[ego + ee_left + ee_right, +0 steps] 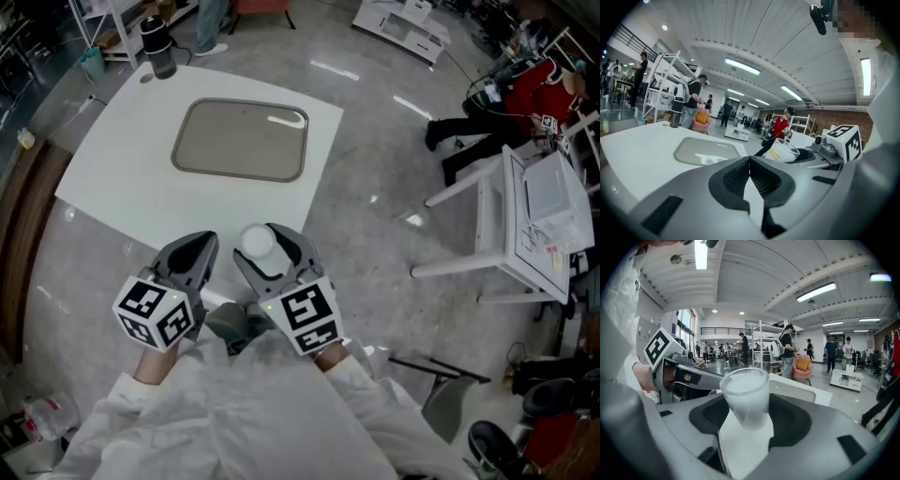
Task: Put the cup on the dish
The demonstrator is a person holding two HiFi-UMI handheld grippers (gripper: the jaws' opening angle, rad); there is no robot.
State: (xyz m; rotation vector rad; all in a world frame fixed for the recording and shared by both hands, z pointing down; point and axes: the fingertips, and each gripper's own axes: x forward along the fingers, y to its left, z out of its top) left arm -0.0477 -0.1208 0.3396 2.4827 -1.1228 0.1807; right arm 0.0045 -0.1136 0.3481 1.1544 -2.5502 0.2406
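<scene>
A frosted white cup [256,241] sits upright between the jaws of my right gripper [266,253], which is shut on it just past the table's near edge. In the right gripper view the cup [744,397] fills the middle, with the pads pressed on both its sides. The dish, a grey rounded rectangular tray [239,139], lies empty on the white table [112,178], farther out than both grippers. My left gripper [199,246] hangs close to the left of the right one, shut with nothing in it; its pads [736,176] meet at the tips. It also sees the cup [783,150] and the tray [707,151].
A black bottle [157,47] stands at the table's far left corner. A white desk and stand [525,225] are on the floor to the right. Several people stand or sit in the room beyond, one in red [525,94] at the right.
</scene>
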